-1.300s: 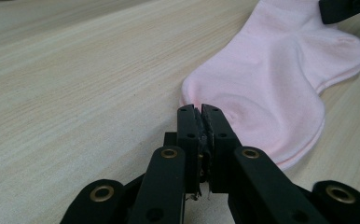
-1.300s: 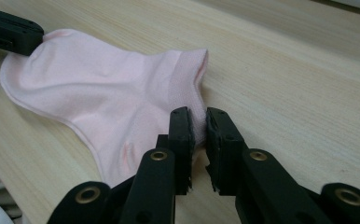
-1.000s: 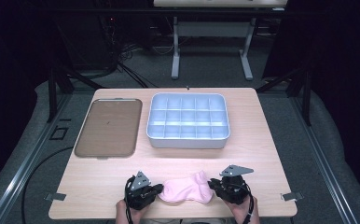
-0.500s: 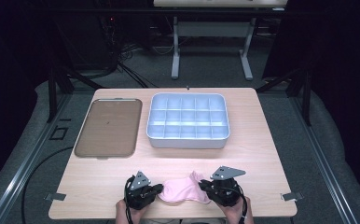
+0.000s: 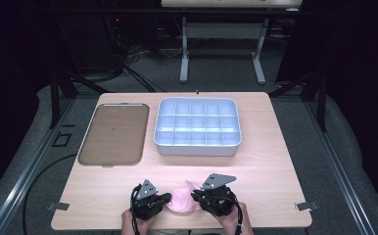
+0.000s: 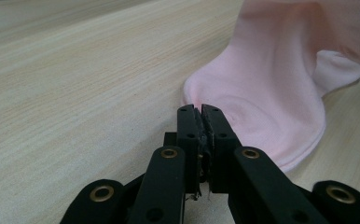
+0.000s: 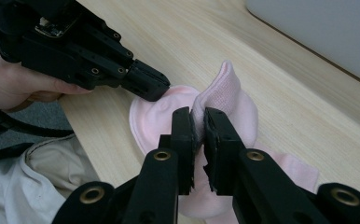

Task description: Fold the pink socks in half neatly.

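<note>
Left claw [image 5: 167,198] and right claw [image 5: 195,198] clamped, seemingly nearly touching.

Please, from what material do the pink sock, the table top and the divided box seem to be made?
Sock: soft knitted fabric, matte; fine ribbing shows and it folds limply. Table top: wood or wood-look laminate, pale with straight grain lines, slight sheen. Box: probably moulded plastic, smooth light grey-blue with thin dividers, though painted metal is possible.

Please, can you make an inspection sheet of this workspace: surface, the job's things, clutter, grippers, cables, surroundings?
Surface: light wooden table, level.
Job's things: pink sock, bunched at the near edge between both grippers.
Clutter: brown tray far left; grey compartment box beside it, compartments look empty.
Grippers: left gripper shut on the sock's edge; right gripper shut on a raised fold.
Cables: black cable on the floor, left.
Surroundings: dark room, table legs behind.
</note>
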